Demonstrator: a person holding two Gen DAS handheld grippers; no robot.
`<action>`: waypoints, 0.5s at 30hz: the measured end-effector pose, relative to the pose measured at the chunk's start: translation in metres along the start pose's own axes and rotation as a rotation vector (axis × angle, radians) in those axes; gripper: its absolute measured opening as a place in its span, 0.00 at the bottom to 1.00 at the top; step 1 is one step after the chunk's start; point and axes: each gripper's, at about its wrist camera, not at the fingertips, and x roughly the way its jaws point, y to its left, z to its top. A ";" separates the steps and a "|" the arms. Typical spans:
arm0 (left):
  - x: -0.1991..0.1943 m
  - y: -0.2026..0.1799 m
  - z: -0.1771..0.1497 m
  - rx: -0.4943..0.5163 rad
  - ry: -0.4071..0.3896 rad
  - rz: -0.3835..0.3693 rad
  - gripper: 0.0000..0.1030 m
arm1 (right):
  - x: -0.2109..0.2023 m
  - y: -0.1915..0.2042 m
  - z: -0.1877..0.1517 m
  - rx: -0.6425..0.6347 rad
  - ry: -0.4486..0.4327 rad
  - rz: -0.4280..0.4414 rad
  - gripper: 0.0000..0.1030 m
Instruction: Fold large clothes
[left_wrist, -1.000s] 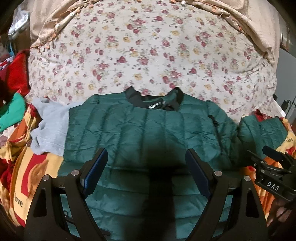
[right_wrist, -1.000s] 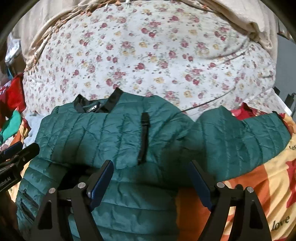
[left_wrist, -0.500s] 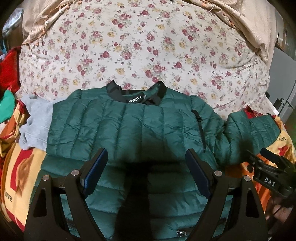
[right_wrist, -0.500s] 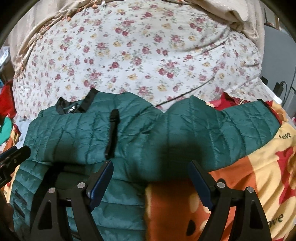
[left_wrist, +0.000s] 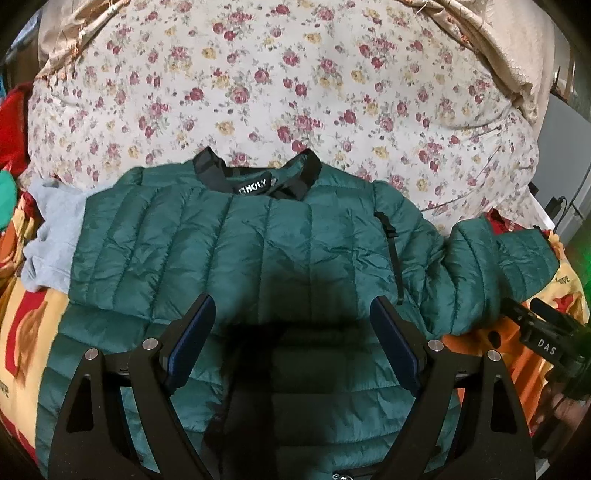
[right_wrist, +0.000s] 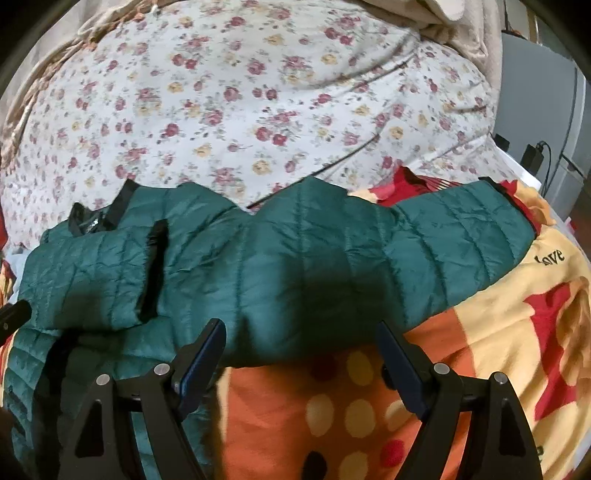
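the green puffer jacket (left_wrist: 280, 258) lies spread on the bed, collar away from the grippers and hem toward them, its body partly on the orange and yellow blanket (right_wrist: 517, 314) and its collar end against the floral quilt (left_wrist: 295, 74). one sleeve (right_wrist: 424, 251) runs out to the right, long axis crosswise to the body — that is the relation the next move seems to turn on. the right gripper (right_wrist: 299, 354) hovers just short of that sleeve's near edge, close to where it meets the body, so the right hand is the nearer one; the left gripper (left_wrist: 293, 338) hangs over the jacket's middle. both stand with jaws wide apart and nothing between the pads.

count: one jacket, one sleeve plainly out — the other seems folded across the back already, though the creases make that hard to confirm. one grey garment (left_wrist: 51, 236) peeks from under the jacket's left shoulder, two grippers, one quilt, one blanket.
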 end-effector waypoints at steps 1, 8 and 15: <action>0.002 0.000 0.000 -0.004 0.006 -0.003 0.83 | 0.002 -0.003 0.001 0.003 -0.001 -0.007 0.79; 0.011 0.003 -0.009 -0.018 0.019 0.001 0.83 | 0.016 -0.028 0.008 0.031 0.011 -0.045 0.83; 0.017 0.010 -0.007 -0.024 0.013 0.027 0.83 | 0.023 -0.054 0.017 0.057 0.004 -0.091 0.83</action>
